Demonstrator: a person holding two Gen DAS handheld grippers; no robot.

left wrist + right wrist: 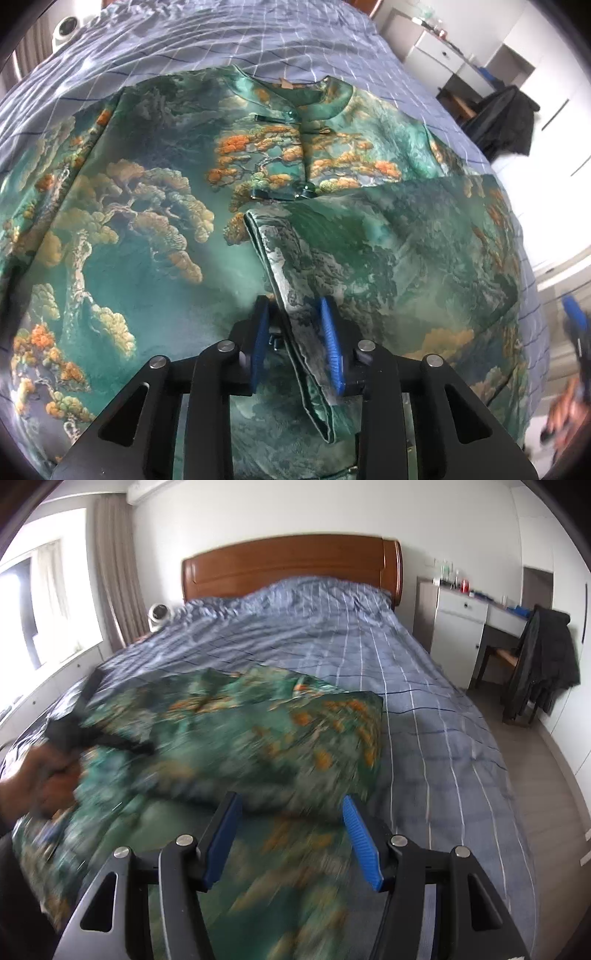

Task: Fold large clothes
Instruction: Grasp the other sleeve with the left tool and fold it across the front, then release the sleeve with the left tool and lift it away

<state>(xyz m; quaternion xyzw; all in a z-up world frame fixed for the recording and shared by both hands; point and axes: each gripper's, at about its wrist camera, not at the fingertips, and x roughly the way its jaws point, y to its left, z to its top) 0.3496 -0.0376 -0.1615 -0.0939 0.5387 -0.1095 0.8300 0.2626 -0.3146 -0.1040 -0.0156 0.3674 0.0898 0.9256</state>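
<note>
A large green garment (140, 229) printed with orange and gold trees lies spread on the bed, collar (295, 92) at the far side. Its right sleeve (369, 251) is folded across the front. My left gripper (295, 317) hovers over the sleeve's cuff edge (291, 295), jaws apart with the cuff between the blue pads, not pinched. In the right wrist view the garment (229, 738) looks blurred. My right gripper (290, 812) is open and empty above its near part. The left gripper and hand (59, 753) show at the left there.
The bed has a blue checked cover (406, 686) and a wooden headboard (291, 565). A white round device (159, 614) sits by the window side. A white cabinet and desk (465, 627) and a chair with a dark coat (543, 664) stand to the right.
</note>
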